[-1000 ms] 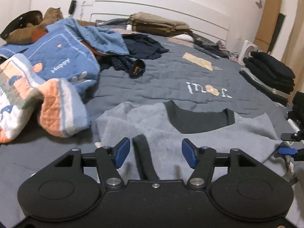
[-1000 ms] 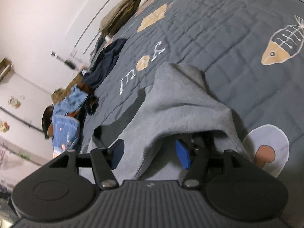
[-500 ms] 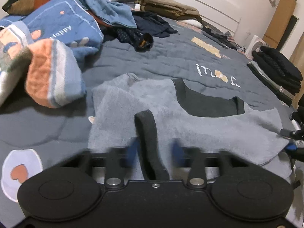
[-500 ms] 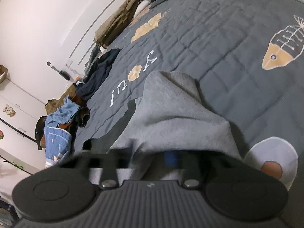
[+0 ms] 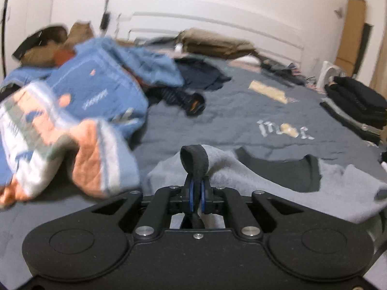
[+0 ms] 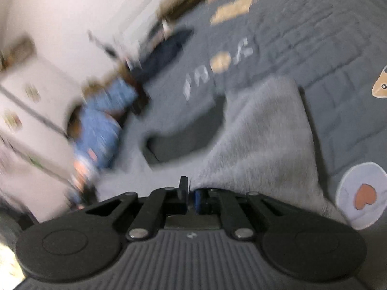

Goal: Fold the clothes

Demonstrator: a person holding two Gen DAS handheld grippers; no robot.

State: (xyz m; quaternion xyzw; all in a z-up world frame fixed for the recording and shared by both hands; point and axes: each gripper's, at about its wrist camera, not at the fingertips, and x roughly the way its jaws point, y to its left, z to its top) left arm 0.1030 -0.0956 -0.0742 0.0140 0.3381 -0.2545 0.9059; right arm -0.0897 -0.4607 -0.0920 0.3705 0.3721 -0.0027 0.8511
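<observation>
- Left hand-held gripper (image 5: 196, 194): its blue pads are pressed together on the dark trim band (image 5: 194, 163) of the grey garment (image 5: 266, 186). The band stands up in a loop above the pads.
- Grey garment: it lies on the grey quilted bedspread (image 5: 241, 111), near the front edge of the left wrist view. The part at the left hand-held gripper is raised above the bed; the rest slopes down to the right. Its dark neckline (image 5: 278, 169) faces up.
- Right hand-held gripper (image 6: 191, 197): its fingers are drawn close together at the edge of the grey garment (image 6: 266, 140). The grey cloth drapes over the finger on the right. The view is blurred, so the clamp on the cloth cannot be confirmed.
- Bedspread items: a blue and orange quilt (image 5: 72, 111) is bunched to the left of the garment. A stack of dark folded clothes (image 5: 358, 104) sits at the far right edge. Tan folded clothes (image 5: 212, 43) lie near the headboard.
</observation>
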